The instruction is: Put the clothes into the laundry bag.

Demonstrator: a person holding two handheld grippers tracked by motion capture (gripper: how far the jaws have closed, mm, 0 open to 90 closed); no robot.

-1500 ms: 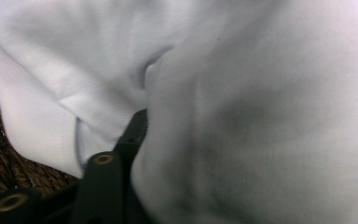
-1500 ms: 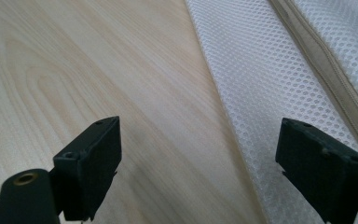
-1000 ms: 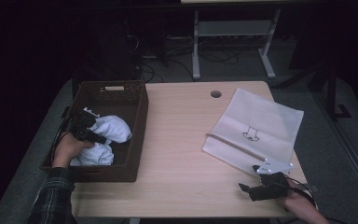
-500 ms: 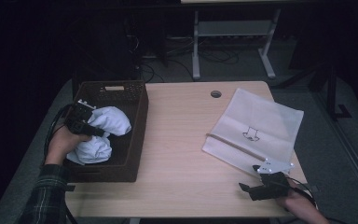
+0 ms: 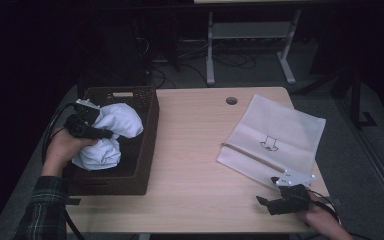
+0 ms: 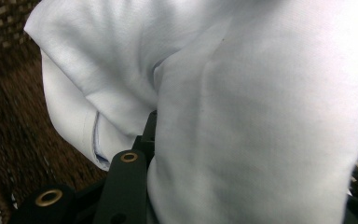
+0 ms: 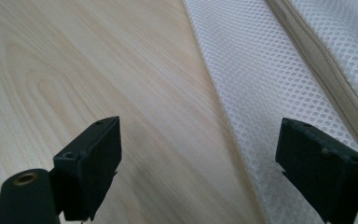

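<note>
Right gripper [image 5: 280, 202] sits low at the near edge of the table [image 5: 195, 150], jaws wide apart w/ nothing between, tips just short of the mesh laundry bag [image 5: 275, 137]; in the right gripper view that bag's [image 7: 279, 88] zip edge runs diagonally away. Left gripper [image 5: 92, 131] is clamped on the white garment [image 5: 111, 131], bunched up and lifted above the brown wicker basket [image 5: 147, 145], lower folds hanging inside it. Best move here, I'd judge: lift straight up till the hem clears the rim, keep the pinch deep in the fabric [image 6: 242, 116], then swing across. Garment's long axis runs roughly near-to-far, bulk toward the far end, though it's too crumpled to call a heading
</note>
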